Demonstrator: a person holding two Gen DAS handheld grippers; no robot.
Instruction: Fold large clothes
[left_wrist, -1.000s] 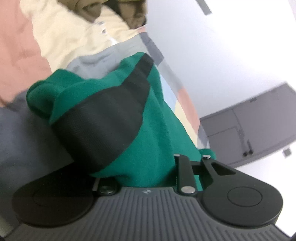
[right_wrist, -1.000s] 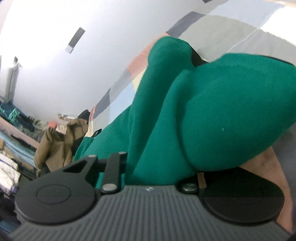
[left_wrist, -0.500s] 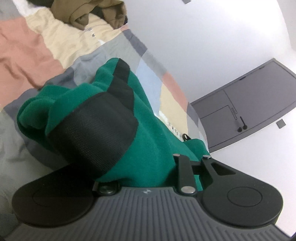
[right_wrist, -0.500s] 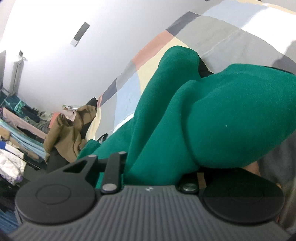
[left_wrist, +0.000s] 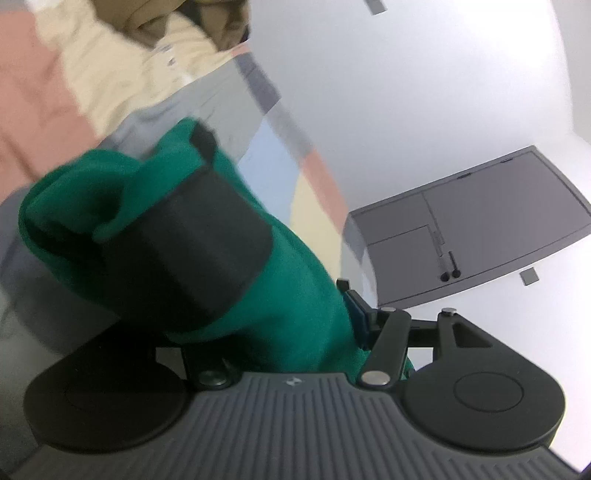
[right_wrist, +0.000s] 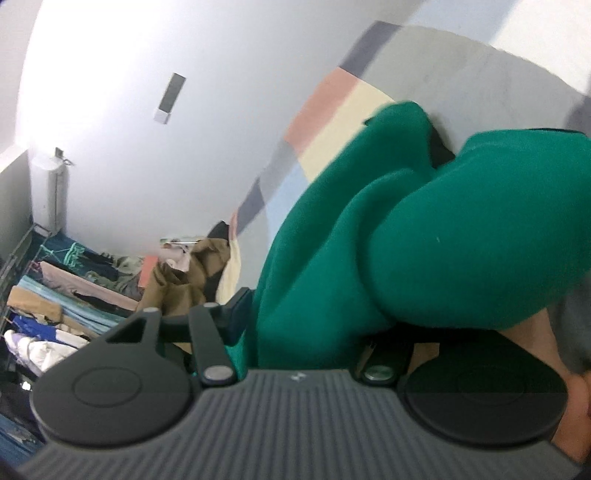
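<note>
Clearly, both grippers clamp the green fleece garment (left_wrist: 291, 317) with black trim — left gripper (left_wrist: 295, 347) and right gripper (right_wrist: 295, 343) each bunch a fold, above the pastel patchwork bedspread (left_wrist: 55, 92); a brown jacket (right_wrist: 177, 280) lies beyond.

Green garment (left_wrist: 295, 295) hides both claws' fingertips; bedspread (left_wrist: 110, 92) blurred.

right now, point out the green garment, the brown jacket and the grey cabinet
green garment (right_wrist: 480, 236), right wrist view, on the big rounded fold
brown jacket (right_wrist: 177, 277), right wrist view, on its crumpled middle
grey cabinet (left_wrist: 498, 221), left wrist view, on the large door panel
</note>
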